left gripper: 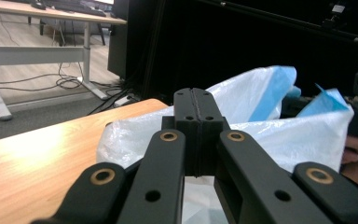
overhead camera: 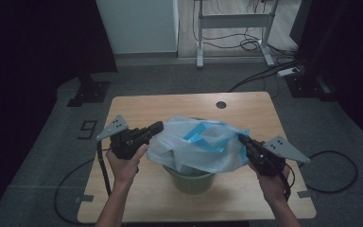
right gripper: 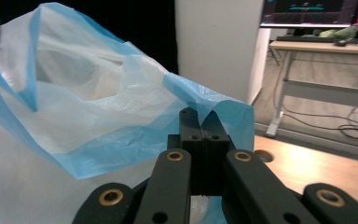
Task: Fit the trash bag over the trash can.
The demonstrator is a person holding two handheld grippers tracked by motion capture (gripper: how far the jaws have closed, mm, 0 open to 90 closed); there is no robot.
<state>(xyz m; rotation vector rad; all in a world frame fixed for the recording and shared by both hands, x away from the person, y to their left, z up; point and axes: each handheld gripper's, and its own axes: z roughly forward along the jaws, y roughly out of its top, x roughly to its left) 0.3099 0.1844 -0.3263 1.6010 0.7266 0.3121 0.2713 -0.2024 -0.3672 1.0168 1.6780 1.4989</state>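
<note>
Stretching a white-and-blue plastic bag [overhead camera: 198,144] between two sets of tongs, a person is standing at a wooden bench [overhead camera: 137,106] in a dim room. The left tongs [overhead camera: 158,126] are clenching the bag's edge on one side, and the right tongs [overhead camera: 241,138] are clenching a fold of its blue-trimmed rim on the other; in each gripper view the black jaws are pressing flat together with thin film caught at their tips. The bag is hanging spread between the two tongs, its mouth gaping upward and its body draping down over a green bin [overhead camera: 190,178] that is sitting on the bench directly below the midpoint between them. The left hand [overhead camera: 123,165] and the right hand [overhead camera: 270,182] are gripping the tool bodies from beneath, each tool carrying a grey three-cornered plate on its outer side. Cables are trailing from both tools off the bench's near edge. Beyond the tongs, a round hole [overhead camera: 221,104] is showing in the bench's far side, and a white-framed desk [overhead camera: 234,21] is standing across the floor behind.
</note>
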